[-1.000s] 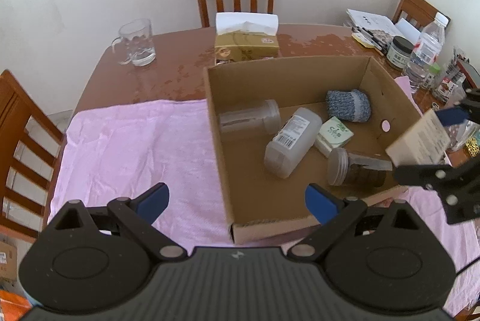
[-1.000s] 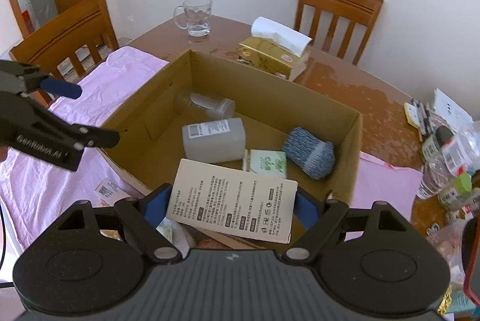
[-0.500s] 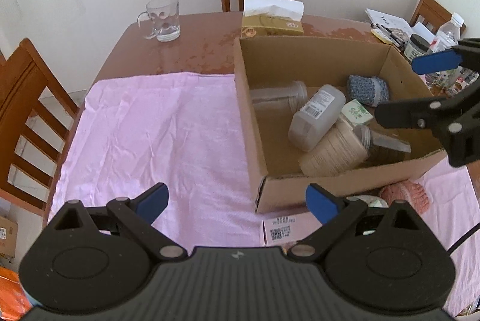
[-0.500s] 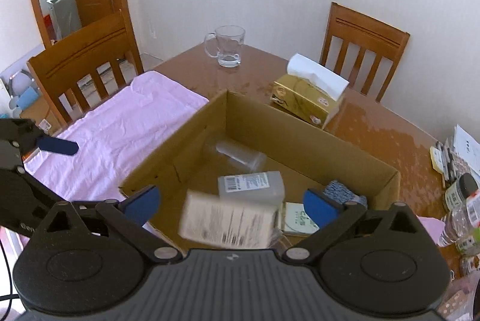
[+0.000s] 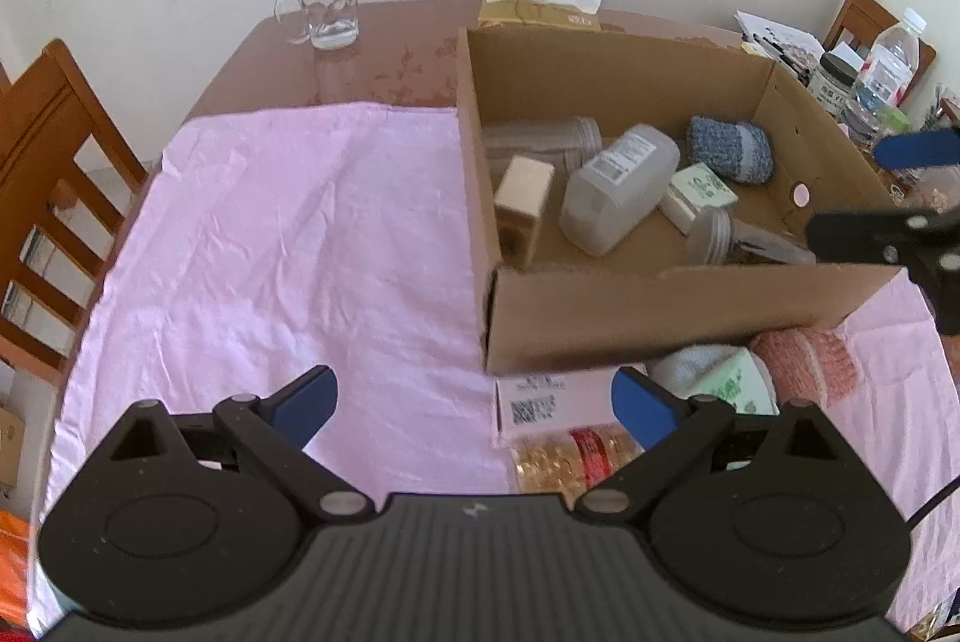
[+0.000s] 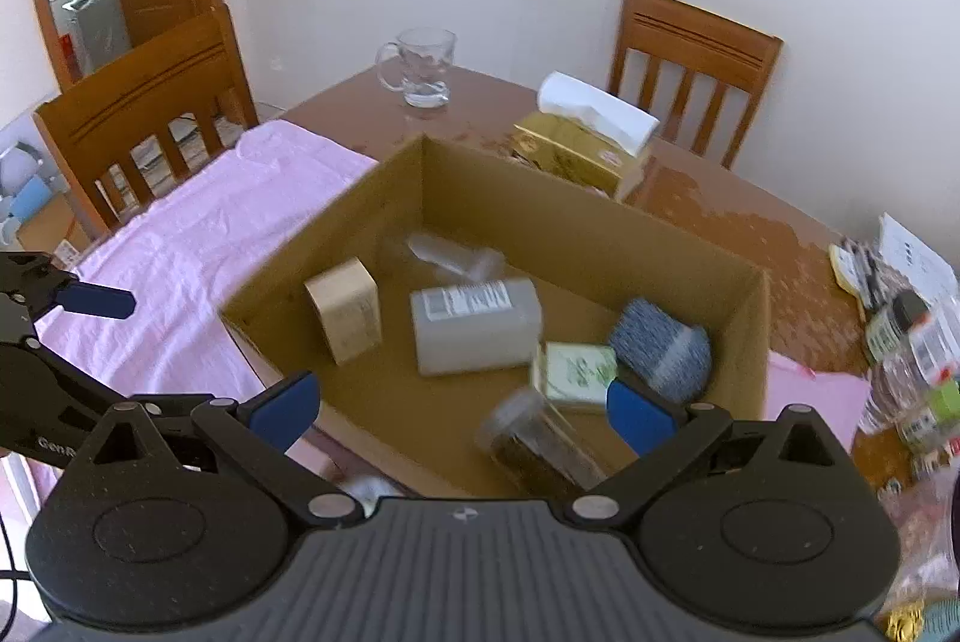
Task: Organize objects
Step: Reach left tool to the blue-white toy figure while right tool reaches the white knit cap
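Observation:
An open cardboard box (image 5: 660, 312) (image 6: 570, 234) sits on the pink cloth (image 5: 288, 234). Inside lie a tan carton (image 5: 522, 210) (image 6: 345, 309), a white bottle (image 5: 618, 189) (image 6: 474, 333), a blue knit roll (image 5: 729, 150) (image 6: 660, 348), a green-white packet (image 5: 699, 195) (image 6: 573, 369) and a jar with dark contents (image 5: 738, 243) (image 6: 540, 447). My right gripper (image 6: 461, 408) (image 5: 888, 189) is open and empty over the box's near right corner. My left gripper (image 5: 474, 402) is open and empty above a pink labelled carton (image 5: 540, 402) in front of the box.
In front of the box also lie a gold packet (image 5: 570, 462), a white-green packet (image 5: 732, 384) and a pink knit roll (image 5: 804, 357). A glass mug (image 5: 324, 6) and tissue box (image 5: 540, 0) stand behind it. Bottles and jars (image 5: 882, 72) crowd the far right. Chairs ring the table.
The right gripper let go of the tan carton, which dropped into the box and now rests at its left side. Its jaws went wide. The left gripper drew back toward the box's front.

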{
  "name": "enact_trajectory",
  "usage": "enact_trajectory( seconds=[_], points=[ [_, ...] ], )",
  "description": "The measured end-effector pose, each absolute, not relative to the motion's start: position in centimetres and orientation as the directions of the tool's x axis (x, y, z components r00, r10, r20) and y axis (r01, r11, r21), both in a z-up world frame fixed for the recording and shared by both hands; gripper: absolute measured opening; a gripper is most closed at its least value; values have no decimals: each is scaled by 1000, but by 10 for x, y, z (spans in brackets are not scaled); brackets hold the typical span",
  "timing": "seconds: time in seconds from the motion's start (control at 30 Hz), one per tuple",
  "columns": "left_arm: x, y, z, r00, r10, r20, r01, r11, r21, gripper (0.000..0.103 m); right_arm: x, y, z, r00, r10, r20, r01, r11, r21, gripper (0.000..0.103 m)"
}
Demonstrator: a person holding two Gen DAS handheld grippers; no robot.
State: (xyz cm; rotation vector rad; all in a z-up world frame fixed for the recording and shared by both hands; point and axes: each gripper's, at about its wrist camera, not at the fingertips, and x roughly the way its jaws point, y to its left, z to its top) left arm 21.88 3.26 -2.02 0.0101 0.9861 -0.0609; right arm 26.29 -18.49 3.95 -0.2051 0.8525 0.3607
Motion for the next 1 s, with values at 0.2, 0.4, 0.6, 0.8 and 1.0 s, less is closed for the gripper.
enact_trajectory(
  seconds=[0.2,0.4,0.6,0.8,1.0],
  points=[
    [207,29,-27,546,-44,-837,33,999,-31,98,242,-203,21,605,174,-777,-329,943,-44,103],
    [198,26,-34,535,-31,-844,8,999,-32,98,223,-219,-2,595,122,-795,-258,965,-45,103],
    [186,26,-42,521,-16,-853,-24,999,-33,98,207,-226,-23,539,149,-829,-229,973,25,103],
    [175,28,-49,496,-3,-868,-28,999,-19,98,195,-215,-35,487,196,-851,-294,955,52,103],
    [168,33,-46,500,-3,-866,-42,999,-28,98,193,-202,-48,431,228,-873,-338,938,78,103]
  ],
)
